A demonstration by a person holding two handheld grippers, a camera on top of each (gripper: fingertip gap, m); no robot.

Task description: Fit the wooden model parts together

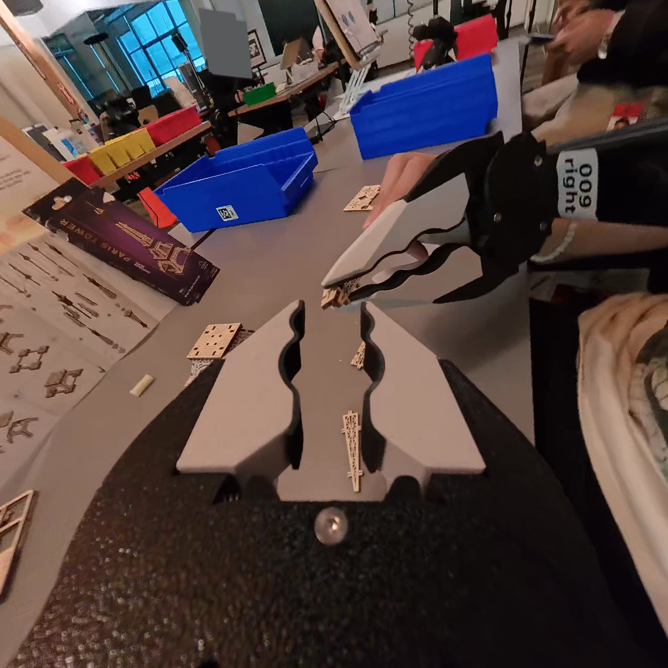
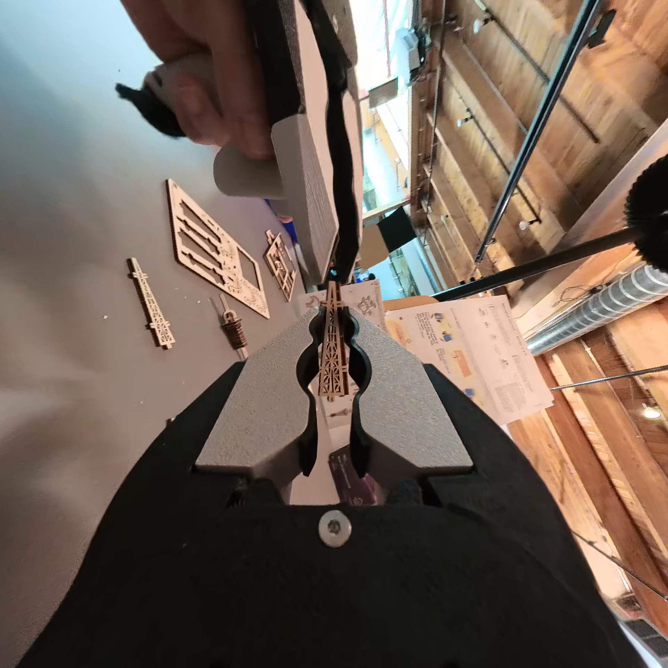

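A wooden lattice piece (image 2: 332,356), shaped like a tapering tower section, is pinched between the pressed-together fingers of the right gripper (image 2: 334,307), its narrow end pointing outward past the fingertips. In the left wrist view the same right gripper (image 1: 341,292) is seen from the side, held above the grey desk (image 1: 253,260) with the pale wooden piece (image 1: 338,294) clamped at its tips, just beyond the left gripper (image 1: 332,307). The left gripper is spread wide, with nothing between its fingers; its tips are close to the held piece, though whether they touch it cannot be told. A second flat lattice strip (image 1: 352,448) is seen lying on the desk in the gap between the left gripper's fingers. A square wooden plate (image 1: 215,339) with slots rests on the desk to the left of that gripper, and another flat wooden sheet (image 1: 363,198) lies farther back beside a person's hand (image 1: 401,180). In the right wrist view a punched-out wooden sheet (image 2: 217,249), a lattice strip (image 2: 151,303) and a small coiled part (image 2: 233,327) are seen lying on the desk. Two blue bins (image 1: 238,188) stand at the back of the desk, a dark box (image 1: 123,238) lies to the left, and an instruction sheet (image 1: 43,325) is spread beside it.
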